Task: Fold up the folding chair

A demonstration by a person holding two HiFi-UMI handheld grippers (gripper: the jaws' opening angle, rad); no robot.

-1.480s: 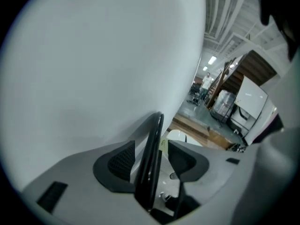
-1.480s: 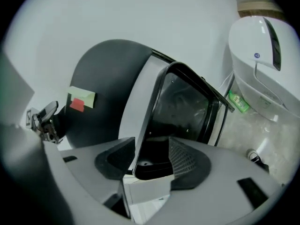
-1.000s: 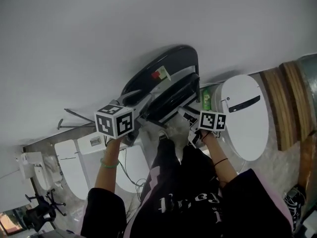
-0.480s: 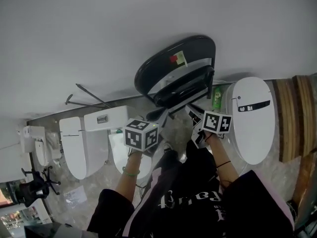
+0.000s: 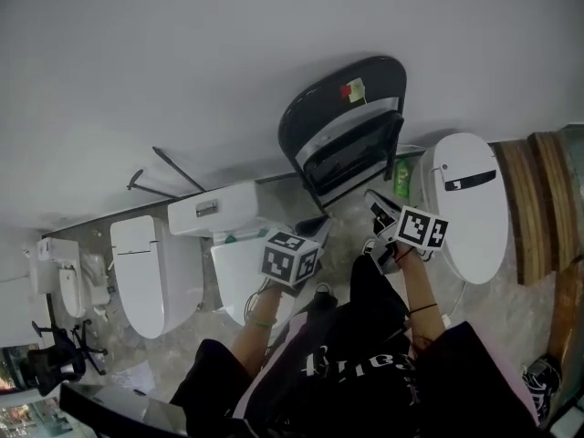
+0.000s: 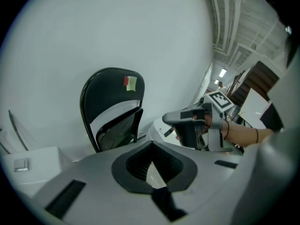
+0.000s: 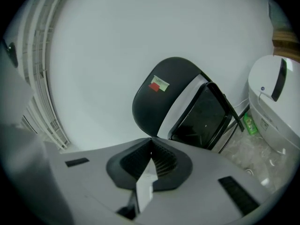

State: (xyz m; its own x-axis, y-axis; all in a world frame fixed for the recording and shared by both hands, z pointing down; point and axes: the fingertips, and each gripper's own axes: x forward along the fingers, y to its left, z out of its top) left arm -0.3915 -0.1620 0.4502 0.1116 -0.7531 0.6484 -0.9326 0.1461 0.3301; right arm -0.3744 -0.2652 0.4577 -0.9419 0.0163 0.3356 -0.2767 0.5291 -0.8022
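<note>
black metal-framed folding chair [image 5: 351,126] is leaning folded against white wall [image 5: 182,62] | left gripper [image 6: 151,146], right gripper [image 7: 151,142]: jaws just closing together, empty

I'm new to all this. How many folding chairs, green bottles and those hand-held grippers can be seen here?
Folding chair: 1
Green bottle: 1
Grippers: 2, the left gripper and the right gripper
Total: 4
</note>
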